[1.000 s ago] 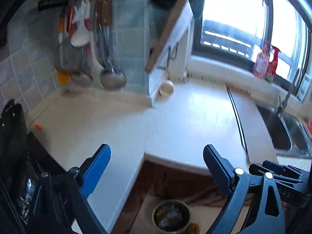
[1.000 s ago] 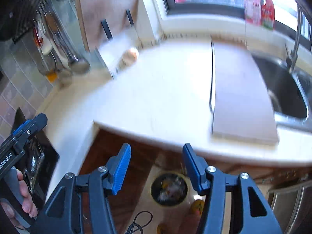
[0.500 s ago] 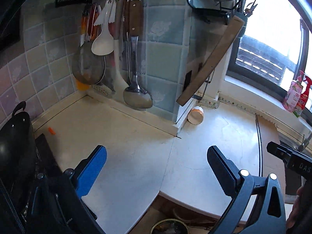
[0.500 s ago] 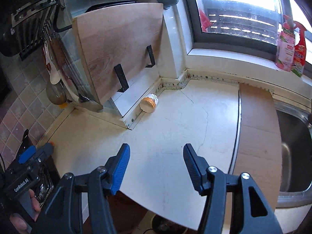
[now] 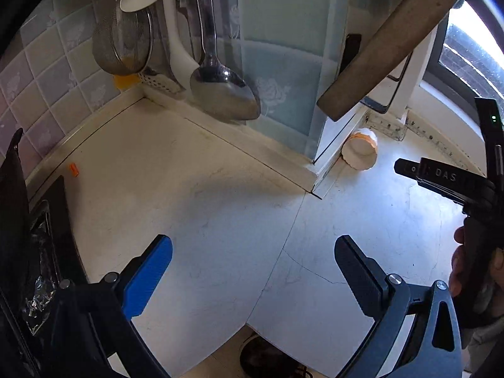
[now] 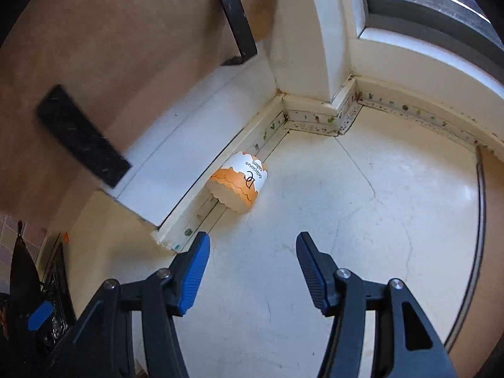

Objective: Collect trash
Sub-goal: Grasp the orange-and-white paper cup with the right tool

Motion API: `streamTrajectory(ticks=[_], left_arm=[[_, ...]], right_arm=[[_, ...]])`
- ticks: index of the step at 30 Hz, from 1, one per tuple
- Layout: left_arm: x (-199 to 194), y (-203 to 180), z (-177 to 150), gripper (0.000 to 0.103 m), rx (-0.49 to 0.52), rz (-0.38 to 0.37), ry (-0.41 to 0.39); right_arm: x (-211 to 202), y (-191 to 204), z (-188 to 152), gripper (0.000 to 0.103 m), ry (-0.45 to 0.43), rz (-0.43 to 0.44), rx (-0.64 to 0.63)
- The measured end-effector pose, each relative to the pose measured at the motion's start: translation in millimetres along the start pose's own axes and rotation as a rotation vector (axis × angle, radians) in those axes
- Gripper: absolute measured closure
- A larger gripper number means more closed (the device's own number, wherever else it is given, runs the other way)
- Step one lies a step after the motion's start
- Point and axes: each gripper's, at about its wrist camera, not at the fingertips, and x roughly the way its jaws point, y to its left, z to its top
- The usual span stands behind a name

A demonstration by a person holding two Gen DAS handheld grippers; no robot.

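Note:
A white and orange paper cake cup point(image 6: 238, 182) lies on its side on the cream counter point(image 6: 330, 220), against the base of the wall ledge. It also shows in the left wrist view point(image 5: 360, 152). My right gripper point(image 6: 252, 245) is open and empty, a short way in front of the cup. My left gripper point(image 5: 252, 249) is open and empty over the counter, further back from the cup. A small orange scrap point(image 5: 73, 170) lies on the counter at the far left. The rim of a trash bin point(image 5: 267, 359) shows below the counter edge.
A wooden cutting board point(image 6: 110, 63) leans in black brackets over the cup. A ladle point(image 5: 220, 91), a strainer point(image 5: 121, 41) and other utensils hang on the tiled wall. A black stove point(image 5: 37, 252) is at the left. The window point(image 6: 441, 3) is at the back right.
Both grippers have moved forward and down over the counter toward the wall corner. The cake cup is now much closer to the right gripper. Both stay open.

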Motion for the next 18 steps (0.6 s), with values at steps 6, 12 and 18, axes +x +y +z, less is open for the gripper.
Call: streamTrajectory(ticks=[6,12,18], left_arm=[[31,3,3,0.001,-0.041,0.043,0.095],[40,1,-4,0.001,-0.033,0.080,0.128],[43,-4,-9,0.001,-0.025,0.087,0.147]], right_arm=[[51,-1,13,0.046,-0.001,0.014,0.032],[68,5,19,0.046,-0.049,0.005,0.017],[68,5,19,0.085,-0.057,-0.012,-0.018]])
